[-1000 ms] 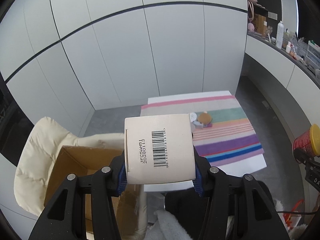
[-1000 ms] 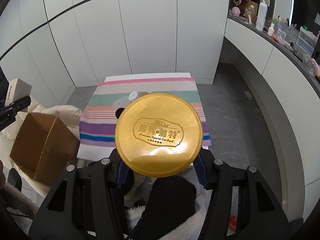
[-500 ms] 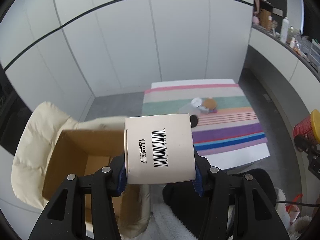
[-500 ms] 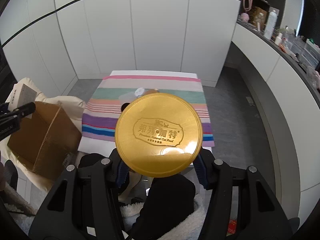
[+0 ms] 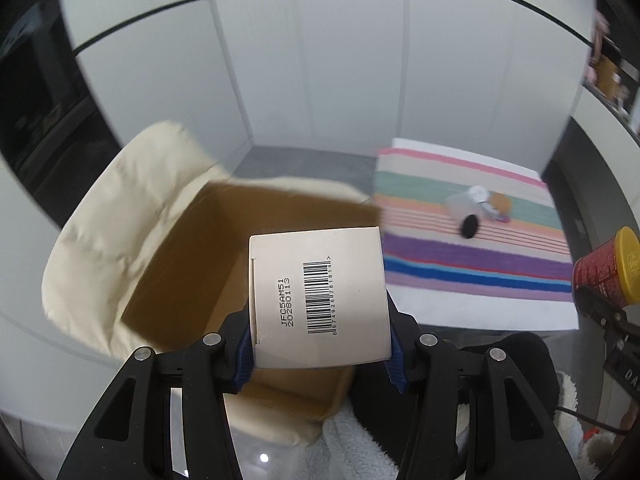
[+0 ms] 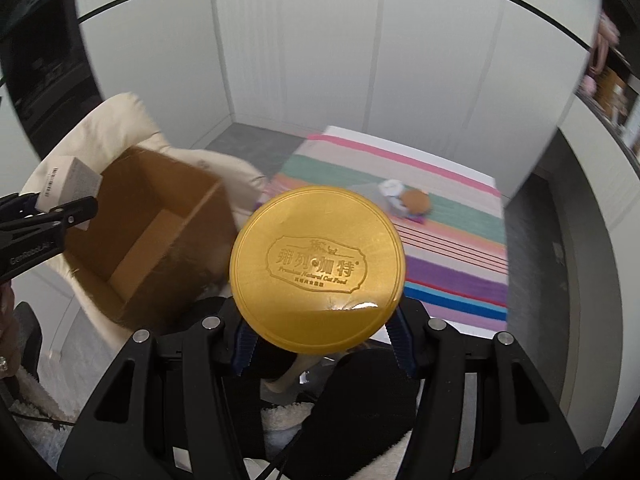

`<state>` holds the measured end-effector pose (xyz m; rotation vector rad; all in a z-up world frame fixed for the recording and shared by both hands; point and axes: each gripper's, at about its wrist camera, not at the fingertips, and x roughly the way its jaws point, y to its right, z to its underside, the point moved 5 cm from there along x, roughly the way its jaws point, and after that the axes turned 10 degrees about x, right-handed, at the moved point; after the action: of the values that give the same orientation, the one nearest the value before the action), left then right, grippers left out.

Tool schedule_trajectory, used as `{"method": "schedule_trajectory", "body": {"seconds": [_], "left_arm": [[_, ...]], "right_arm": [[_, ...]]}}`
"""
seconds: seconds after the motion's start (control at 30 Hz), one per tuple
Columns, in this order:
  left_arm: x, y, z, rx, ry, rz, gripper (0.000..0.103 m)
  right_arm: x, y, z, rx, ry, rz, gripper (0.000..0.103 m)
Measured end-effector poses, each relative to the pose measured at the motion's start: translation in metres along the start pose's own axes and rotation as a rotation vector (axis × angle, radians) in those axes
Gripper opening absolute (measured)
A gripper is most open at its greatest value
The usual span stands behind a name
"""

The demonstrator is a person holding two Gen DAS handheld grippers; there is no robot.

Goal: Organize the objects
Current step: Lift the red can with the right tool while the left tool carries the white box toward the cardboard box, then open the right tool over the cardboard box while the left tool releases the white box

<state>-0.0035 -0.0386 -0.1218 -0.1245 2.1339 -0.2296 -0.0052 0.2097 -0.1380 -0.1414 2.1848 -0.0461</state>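
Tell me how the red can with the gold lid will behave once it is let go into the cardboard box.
The red can is round, so on its side it would probably roll across the cardboard box floor. Its gold lid looks smooth and glossy, likely slippery. It looks rigid, unlikely to dent.

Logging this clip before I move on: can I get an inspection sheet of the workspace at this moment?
Surface: striped cloth over a white table.
Job's things: white barcode box in the left hand-held gripper; gold-lidded can in the right hand-held gripper; open cardboard box on a cream cushioned chair.
Clutter: a few small items on the cloth, too blurred to name.
Grippers: both shut on their loads.
Cables: dark cable at the lower right.
Surroundings: white panelled walls, grey floor.
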Motion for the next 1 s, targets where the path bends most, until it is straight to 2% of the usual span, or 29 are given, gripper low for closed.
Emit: {"method": "schedule_trajectory", "body": {"seconds": [0.3, 0.47, 0.63, 0.8, 0.9, 1.0], "left_arm": [[0.009, -0.065, 0.042, -0.123, -0.063, -0.068, 0.054], [0.019, -0.086, 0.042, -0.168, -0.059, -0.109, 0.054], [0.054, -0.105, 0.027, -0.228, -0.083, -0.121, 0.054], [0.085, -0.112, 0.021, -0.241, -0.12, -0.113, 0.054], [0.098, -0.122, 0.02, -0.283, -0.137, -0.08, 0.054], [0.103, -0.132, 0.019, -0.309, -0.127, -0.099, 0.055]], "right_arm": [[0.027, -0.118, 0.016, -0.209, -0.062, -0.157, 0.058], [0.037, -0.162, 0.022, -0.276, -0.085, -0.213, 0.058], [0.057, -0.184, 0.014, -0.289, -0.095, -0.214, 0.058], [0.087, -0.204, -0.002, -0.293, -0.13, -0.215, 0.058], [0.106, -0.216, -0.012, -0.313, -0.124, -0.172, 0.058], [0.122, -0.225, -0.021, -0.317, -0.13, -0.164, 0.058]]}}
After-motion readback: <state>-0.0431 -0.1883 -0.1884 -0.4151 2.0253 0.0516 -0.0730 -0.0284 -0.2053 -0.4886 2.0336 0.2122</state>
